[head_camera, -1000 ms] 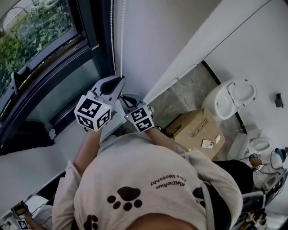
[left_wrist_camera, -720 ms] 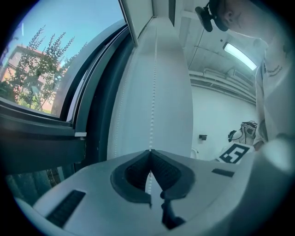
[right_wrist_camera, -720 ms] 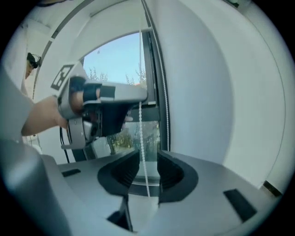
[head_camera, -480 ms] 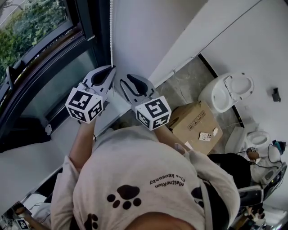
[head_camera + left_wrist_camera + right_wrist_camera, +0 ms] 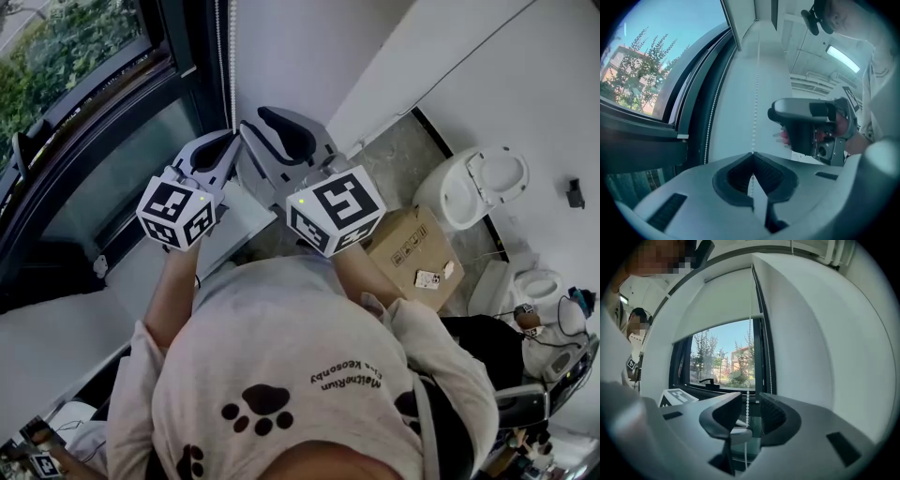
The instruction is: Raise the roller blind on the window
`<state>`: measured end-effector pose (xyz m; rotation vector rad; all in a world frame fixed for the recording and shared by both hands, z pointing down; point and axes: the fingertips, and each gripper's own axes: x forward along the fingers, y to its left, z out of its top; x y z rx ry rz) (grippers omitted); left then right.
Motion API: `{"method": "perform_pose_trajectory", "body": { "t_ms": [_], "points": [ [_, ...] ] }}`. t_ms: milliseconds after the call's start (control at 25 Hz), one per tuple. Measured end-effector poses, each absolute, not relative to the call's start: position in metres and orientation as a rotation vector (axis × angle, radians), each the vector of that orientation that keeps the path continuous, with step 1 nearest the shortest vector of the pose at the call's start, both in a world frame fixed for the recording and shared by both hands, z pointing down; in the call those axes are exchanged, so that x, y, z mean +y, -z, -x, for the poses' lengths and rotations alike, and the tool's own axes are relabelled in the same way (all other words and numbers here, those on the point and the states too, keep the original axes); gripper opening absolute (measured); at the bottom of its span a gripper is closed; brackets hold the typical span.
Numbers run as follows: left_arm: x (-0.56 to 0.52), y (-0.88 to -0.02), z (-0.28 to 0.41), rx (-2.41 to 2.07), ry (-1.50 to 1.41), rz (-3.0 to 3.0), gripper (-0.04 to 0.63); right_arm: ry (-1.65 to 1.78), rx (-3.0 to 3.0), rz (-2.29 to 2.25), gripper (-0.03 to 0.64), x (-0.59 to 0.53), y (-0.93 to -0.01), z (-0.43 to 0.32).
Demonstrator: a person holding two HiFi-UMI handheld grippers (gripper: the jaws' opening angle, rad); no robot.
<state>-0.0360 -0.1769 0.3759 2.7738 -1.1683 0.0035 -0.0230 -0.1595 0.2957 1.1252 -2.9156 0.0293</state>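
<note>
Grippers: two.
- Left gripper (image 5: pixel 228 142): jaws closed, clamped on one strand of the bead chain (image 5: pixel 756 93), which enters right at the tips (image 5: pixel 751 154).
- Right gripper (image 5: pixel 255 120): higher and just beside the left, jaws wide apart. One chain strand (image 5: pixel 749 357) hangs in the gap, touching neither pad. Nothing gripped.

Marker cubes: two, one per gripper (image 5: pixel 175 214) (image 5: pixel 335 211).

Chain strands: two, side by side, running up along the dark window frame and white wall (image 5: pixel 300 56). Second strand (image 5: pixel 768 357) free, close to the frame.

Roller blind (image 5: pixel 722 305): one, white, at the top of the window (image 5: pixel 726 357). Covers the upper part only; lower pane bare, with trees and a building visible outside. Window handle (image 5: pixel 707 380): one, at the sill.

Surroundings, head view:
- one cardboard box (image 5: pixel 412 253) on the floor
- one white toilet (image 5: pixel 483 192), lid up
- a second white fixture (image 5: pixel 539 305) lower right, kind unclear

In the way:
- Head view: own torso fills the lower frame; the right cube hides part of the box and floor.
- Left gripper view: right gripper body and the hand (image 5: pixel 843 129) holding it block the right side.
- Right gripper view: left cube (image 5: pixel 675 397) pokes in at lower left.
</note>
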Motion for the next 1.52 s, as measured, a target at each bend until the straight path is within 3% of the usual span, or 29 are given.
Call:
{"method": "perform_pose_trajectory", "body": {
  "t_ms": [680, 880, 1520],
  "points": [
    [-0.179, -0.376, 0.028, -1.147, 0.017, -2.785, 0.009, 0.066, -2.963, -1.086, 0.114, -0.182, -0.235, 0.048],
    [-0.18, -0.376, 0.025, -1.136, 0.024, -2.789, 0.009, 0.098, -2.956, -1.104, 0.028, -0.19, -0.226, 0.049],
    [-0.18, -0.424, 0.027, -1.161, -0.039, -2.719, 0.009, 0.036, -2.937, -1.106, 0.018, -0.189, -0.273, 0.048]
  ]
}}
